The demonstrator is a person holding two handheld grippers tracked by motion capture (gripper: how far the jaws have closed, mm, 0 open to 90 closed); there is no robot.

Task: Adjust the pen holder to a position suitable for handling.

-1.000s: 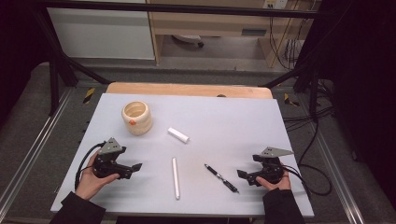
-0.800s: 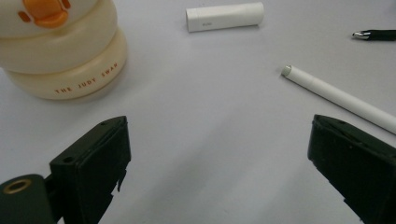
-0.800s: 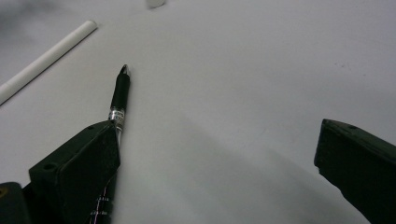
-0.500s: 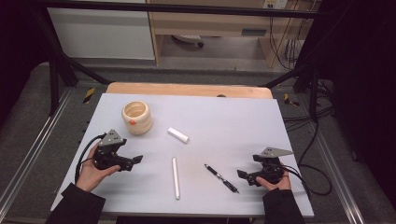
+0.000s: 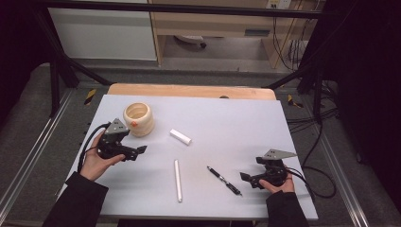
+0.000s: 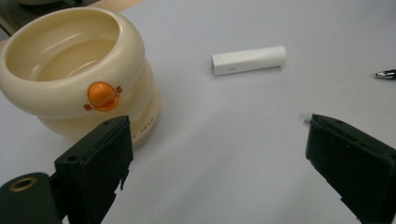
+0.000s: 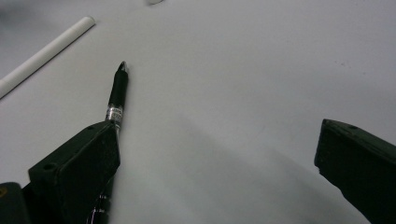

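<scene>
A person's left gripper (image 5: 135, 152), jaws spread wide and empty, is hovering just beside the cream cup (image 5: 138, 119), facing the short white tube (image 5: 180, 136) lying beyond it. The right gripper (image 5: 249, 179), equally wide, is waiting at the black pen (image 5: 224, 180). Judging by this approach stage, the next move calls for straddling the tube squarely.

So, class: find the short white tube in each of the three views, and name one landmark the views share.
High view: short white tube lies mid-table, right of the cream pot.
Left gripper view: upper middle, right of the pot.
Right gripper view: I cannot identify it with confidence.
Shared landmark: the black pen.
</scene>
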